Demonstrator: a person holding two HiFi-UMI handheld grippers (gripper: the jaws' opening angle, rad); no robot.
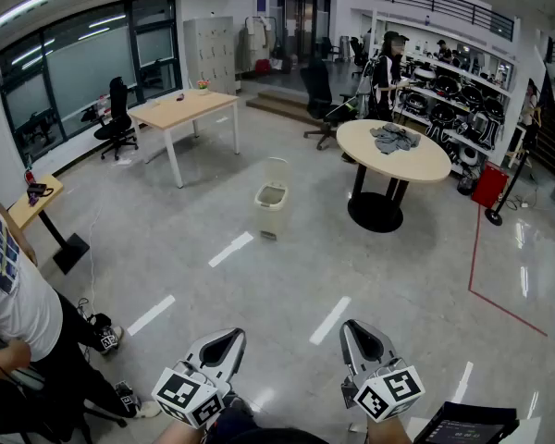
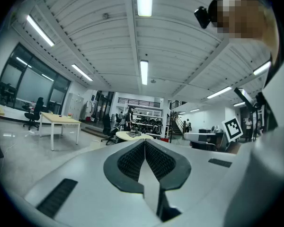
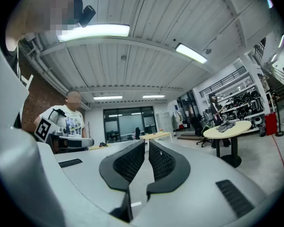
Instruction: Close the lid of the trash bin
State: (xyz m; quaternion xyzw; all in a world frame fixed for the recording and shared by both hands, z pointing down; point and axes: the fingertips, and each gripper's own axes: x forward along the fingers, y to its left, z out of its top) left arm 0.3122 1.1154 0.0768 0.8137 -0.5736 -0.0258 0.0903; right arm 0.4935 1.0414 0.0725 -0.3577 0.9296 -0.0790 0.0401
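Observation:
The trash bin (image 1: 271,207) is a small cream-coloured bin standing on the grey floor in the middle of the room, its lid (image 1: 276,170) raised upright at the back. It is several steps away from both grippers. My left gripper (image 1: 228,340) and right gripper (image 1: 356,331) are held low at the bottom of the head view, pointing towards the bin. In the left gripper view the left gripper (image 2: 145,142) is shut with nothing in it. In the right gripper view the right gripper (image 3: 147,144) has its tips nearly touching, also with nothing held.
A round table (image 1: 416,164) with a grey cloth (image 1: 393,137) stands right of the bin. A rectangular wooden table (image 1: 185,109) is at the back left. A person (image 1: 14,303) stands close at my left; another (image 1: 385,74) is by the far shelves. Red floor tape (image 1: 499,309) runs at the right.

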